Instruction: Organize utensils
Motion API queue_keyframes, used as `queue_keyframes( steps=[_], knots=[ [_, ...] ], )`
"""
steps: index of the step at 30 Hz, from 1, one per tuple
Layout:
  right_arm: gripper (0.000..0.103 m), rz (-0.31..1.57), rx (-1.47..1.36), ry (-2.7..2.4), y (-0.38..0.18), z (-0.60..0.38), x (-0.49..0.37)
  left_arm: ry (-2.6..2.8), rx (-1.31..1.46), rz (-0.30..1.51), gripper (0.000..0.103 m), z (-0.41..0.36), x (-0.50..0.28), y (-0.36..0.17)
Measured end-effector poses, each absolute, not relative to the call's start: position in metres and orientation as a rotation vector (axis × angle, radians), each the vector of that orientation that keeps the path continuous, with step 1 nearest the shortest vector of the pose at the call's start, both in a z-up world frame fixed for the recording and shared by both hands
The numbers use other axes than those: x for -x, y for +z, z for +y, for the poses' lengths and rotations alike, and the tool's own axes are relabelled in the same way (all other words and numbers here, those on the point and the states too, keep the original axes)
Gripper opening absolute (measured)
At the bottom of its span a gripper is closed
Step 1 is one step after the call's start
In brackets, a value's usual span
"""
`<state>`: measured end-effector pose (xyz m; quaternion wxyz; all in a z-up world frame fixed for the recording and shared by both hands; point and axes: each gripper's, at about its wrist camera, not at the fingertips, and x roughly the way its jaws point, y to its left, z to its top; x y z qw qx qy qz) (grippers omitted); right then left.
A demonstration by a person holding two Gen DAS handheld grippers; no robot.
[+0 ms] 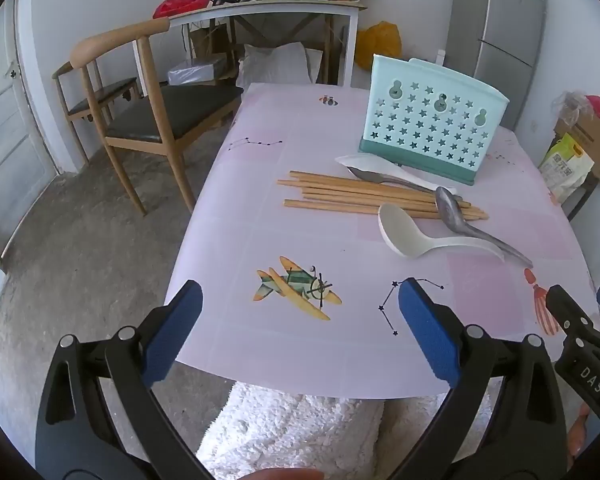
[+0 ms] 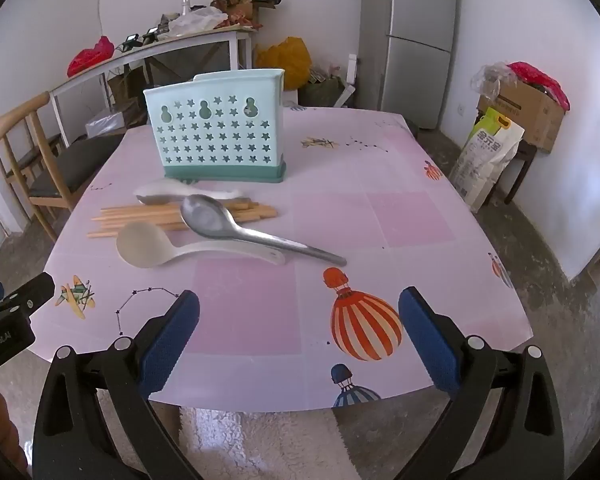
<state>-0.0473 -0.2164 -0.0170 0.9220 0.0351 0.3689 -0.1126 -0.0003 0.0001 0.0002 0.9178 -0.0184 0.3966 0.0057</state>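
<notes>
A pale green utensil holder point(image 1: 430, 120) point(image 2: 216, 128) with star holes stands upright at the far side of the pink table point(image 1: 260, 216) point(image 2: 380, 216). In front of it lie several wooden chopsticks point(image 1: 360, 196) point(image 2: 148, 214), a white ladle point(image 1: 412, 236) point(image 2: 168, 250), a metal spoon point(image 1: 460, 216) point(image 2: 228, 222) across the chopsticks, plus a second white spoon point(image 1: 364, 162) point(image 2: 168, 188) and a second metal one point(image 1: 380, 178) close to the holder. My left gripper point(image 1: 300, 304) and right gripper point(image 2: 299, 312) both hover open over the table's near edge, empty.
A wooden chair point(image 1: 156, 112) point(image 2: 40, 160) stands left of the table. Behind are a cluttered side table point(image 1: 268, 4), a grey fridge point(image 1: 496, 36) point(image 2: 416, 40), a yellow bag point(image 2: 288, 58), a cardboard box point(image 2: 528, 112) and a rice sack point(image 2: 488, 156). A white fluffy cloth point(image 1: 292, 424) lies below the table edge.
</notes>
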Motion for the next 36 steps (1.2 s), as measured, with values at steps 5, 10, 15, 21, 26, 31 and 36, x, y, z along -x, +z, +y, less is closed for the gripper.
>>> queue_keyframes(
  steps=[5, 10, 15, 21, 26, 31, 36],
  knots=[
    [0.097, 0.757, -0.068, -0.233, -0.0162, -0.2151, 0.0474, 0.017, 0.033, 0.820, 0.095, -0.0004, 0.0003, 0.0003],
    [0.097, 0.755, -0.068, -0.233, -0.0153, -0.2142, 0.0478, 0.010, 0.038, 0.822, 0.095, 0.0003, -0.0001, 0.0001],
    [0.097, 0.753, -0.065, -0.234, -0.0147, -0.2138, 0.0482, 0.008, 0.038, 0.821, 0.095, 0.0005, -0.0008, 0.0009],
    [0.097, 0.751, -0.064, -0.234, -0.0138, -0.2135, 0.0486, 0.007, 0.034, 0.819, 0.095, -0.0001, -0.0004, 0.0007],
    [0.097, 0.751, -0.064, -0.234, -0.0129, -0.2130, 0.0485, 0.005, 0.034, 0.817, 0.095, -0.0004, 0.0013, 0.0030],
    [0.097, 0.750, -0.064, -0.234, -0.0120, -0.2129, 0.0485, 0.006, 0.035, 0.815, 0.095, -0.0012, 0.0018, 0.0044],
    [0.097, 0.748, -0.063, -0.235, -0.0108, -0.2126, 0.0490, 0.007, 0.035, 0.813, 0.095, -0.0017, 0.0016, 0.0063]
  ],
)
